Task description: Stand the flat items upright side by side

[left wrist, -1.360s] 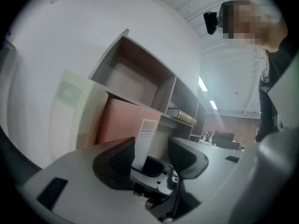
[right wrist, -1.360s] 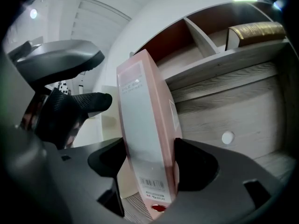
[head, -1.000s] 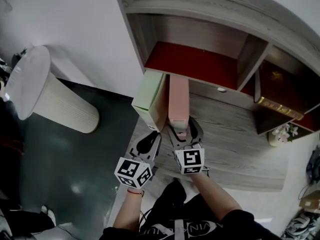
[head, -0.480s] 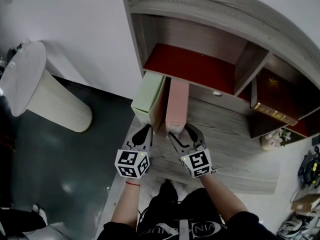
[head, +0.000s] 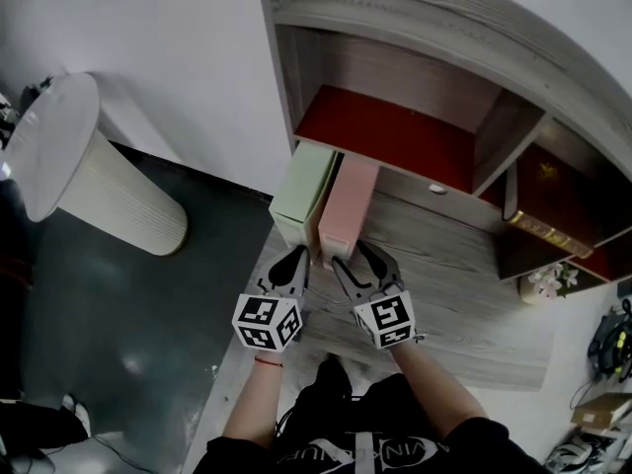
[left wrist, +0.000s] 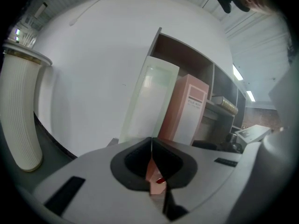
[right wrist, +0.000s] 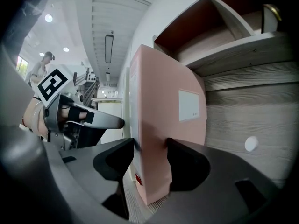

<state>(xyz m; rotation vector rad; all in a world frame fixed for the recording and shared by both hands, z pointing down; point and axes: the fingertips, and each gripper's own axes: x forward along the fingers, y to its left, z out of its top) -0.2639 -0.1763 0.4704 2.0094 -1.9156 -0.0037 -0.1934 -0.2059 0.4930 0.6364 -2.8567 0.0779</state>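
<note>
boxes are standing upright side by side at the left end of the grey wooden shelf unit (head: 464,294): the green file box (head: 301,184) on the left, the pink file box (head: 348,203) just beside it, their long sides close together. both are resting on the unit's wood-grain surface, in front of the red-lined compartment (head: 395,131). the right gripper (head: 353,258) is straddling the near end of the pink file box; its jaws have just been closing, and both pads are pressing on the box, one on each side. the left gripper (head: 298,255) is sitting just left of it, at the boxes' near ends, with its jaws brought fully together and nothing showing between the tips (the pink below them in the left gripper view is the box beyond). a white ribbed cylinder (head: 109,210) is standing on the dark floor (head: 148,344), well apart from the unit.
</note>
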